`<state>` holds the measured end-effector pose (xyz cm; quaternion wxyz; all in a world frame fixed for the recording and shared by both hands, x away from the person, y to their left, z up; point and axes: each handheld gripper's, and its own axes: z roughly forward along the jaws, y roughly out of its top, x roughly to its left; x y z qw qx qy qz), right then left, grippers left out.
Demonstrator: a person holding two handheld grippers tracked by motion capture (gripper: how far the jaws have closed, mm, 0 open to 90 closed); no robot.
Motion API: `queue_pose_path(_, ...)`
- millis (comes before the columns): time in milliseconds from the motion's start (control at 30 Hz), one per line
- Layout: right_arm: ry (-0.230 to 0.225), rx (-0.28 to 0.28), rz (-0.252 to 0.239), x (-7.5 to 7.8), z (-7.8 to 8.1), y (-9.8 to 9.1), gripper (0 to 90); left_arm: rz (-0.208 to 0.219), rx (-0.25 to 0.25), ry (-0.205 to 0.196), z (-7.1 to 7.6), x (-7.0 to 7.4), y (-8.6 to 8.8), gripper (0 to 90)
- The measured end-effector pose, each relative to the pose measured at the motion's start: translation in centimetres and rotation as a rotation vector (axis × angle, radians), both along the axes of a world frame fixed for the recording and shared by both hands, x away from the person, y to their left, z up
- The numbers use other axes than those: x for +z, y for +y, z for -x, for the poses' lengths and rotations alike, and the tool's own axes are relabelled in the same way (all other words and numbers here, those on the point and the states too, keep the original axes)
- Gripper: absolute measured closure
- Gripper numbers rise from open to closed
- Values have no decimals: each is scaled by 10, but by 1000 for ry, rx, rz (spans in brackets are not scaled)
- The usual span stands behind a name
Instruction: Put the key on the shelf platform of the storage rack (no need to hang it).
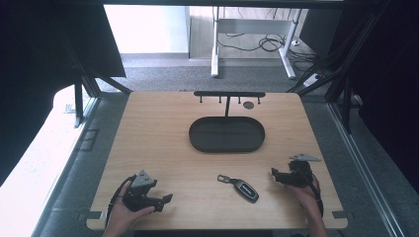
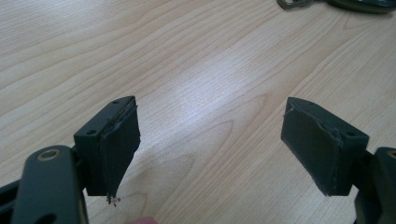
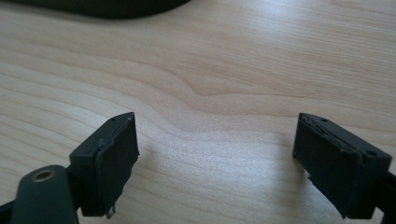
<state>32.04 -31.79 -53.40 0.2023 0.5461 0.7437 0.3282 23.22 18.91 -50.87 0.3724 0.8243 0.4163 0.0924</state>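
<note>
tabletop (image 1: pixel 163 148) of pale wood carries three things in the high view: a dark oval tray (image 1: pixel 227 134) near the middle, a black rack (image 1: pixel 229 94) with small hooks standing just behind it at the far edge, and a car key fob (image 1: pixel 238 187) lying flat toward your near side, between your two hands. a small round dark disc (image 1: pixel 248 104) sits just under the rack's right end.

your left tool (image 1: pixel 165 199) rests low at the near left corner, held in your left hand (image 1: pixel 129 213), its jaws pointing right toward the fob but well apart from it. your right tool (image 1: pixel 274 173) sits at the near right, in your right hand (image 1: pixel 307 197), jaws pointing left, also apart from the fob.

from above, the jaw gaps are too small to judge. the left gripper view settles it: your left tool (image 2: pixel 210 140) stands wide apart with bare wood grain between the pads, and the fob (image 2: pixel 336 3) shows at the top right edge. the right gripper view does the same for your right tool (image 3: pixel 215 154), jaws spread with nothing between them, and the tray's dark rim (image 3: pixel 102 7) crosses the top left.
</note>
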Motion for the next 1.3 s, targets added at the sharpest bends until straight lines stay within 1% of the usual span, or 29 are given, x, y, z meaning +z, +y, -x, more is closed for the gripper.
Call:
queue_pose_path(33,-9,-2,-6,1,1,-2,153,-1,-2,0,0,0,0,199)
queue_pose_path(100,-24,15,-18,4,5,-4,160,-3,-2,1,0,-1,-1,199)
queue_pose_path(167,-29,24,-24,5,7,-4,161,-7,-4,6,0,-2,-3,199)
queue_pose_path(200,-41,31,-24,7,9,-4,170,-8,-6,7,-1,-3,-3,200)
queue_pose_path(233,-37,55,-28,8,11,-6,183,-10,-9,9,0,-3,-4,199)
queue_pose_path(267,-34,58,-31,9,11,-7,184,-13,-15,10,0,-4,-5,199)
queue_pose_path(333,-39,49,-30,10,12,-8,184,-13,-16,10,0,-4,-5,199)
queue_pose_path(367,-47,38,-39,14,14,-11,189,-12,-16,10,0,-3,-5,199)
queue_pose_path(433,-52,28,-46,17,14,-12,183,-10,-13,10,-1,-4,-4,199)
queue_pose_path(500,-50,26,-48,17,14,-12,184,-12,-8,14,-1,-5,-4,200)
queue_pose_path(533,-35,35,-61,17,13,-10,195,-15,-8,18,-1,-6,-5,199)
queue_pose_path(567,-27,40,-59,16,13,-9,198,-16,-8,18,-1,-6,-5,199)
queue_pose_path(633,-22,49,-52,17,12,-8,203,-15,-7,17,-1,-6,-5,199)
queue_pose_path(667,-15,69,-38,21,12,-6,212,-15,-6,16,-1,-5,-5,200)
queue_pose_path(767,-28,98,-2,35,13,-1,232,-8,-7,16,-1,-4,-5,200)
queue_pose_path(833,-27,125,16,44,14,4,242,-11,-15,17,-1,-5,-5,199)
queue_pose_path(867,-27,125,16,44,14,4,242,-11,-15,17,-1,-5,-5,199)
queue_pose_path(900,-14,159,27,54,14,9,242,-11,-16,14,0,-4,-5,199)
queue_pose_path(1033,10,193,54,69,12,17,245,-8,-22,11,1,-2,-5,199)
queue_pose_path(1133,32,212,60,74,10,22,245,-7,-21,12,1,-2,-6,199)
queue_pose_path(1167,32,212,60,74,10,22,245,-7,-21,12,1,-2,-6,199)
queue_pose_path(1267,38,241,80,75,8,30,246,-3,-21,10,1,-1,-5,199)
queue_pose_path(1300,37,243,80,75,8,31,247,-2,-19,9,1,-1,-4,199)
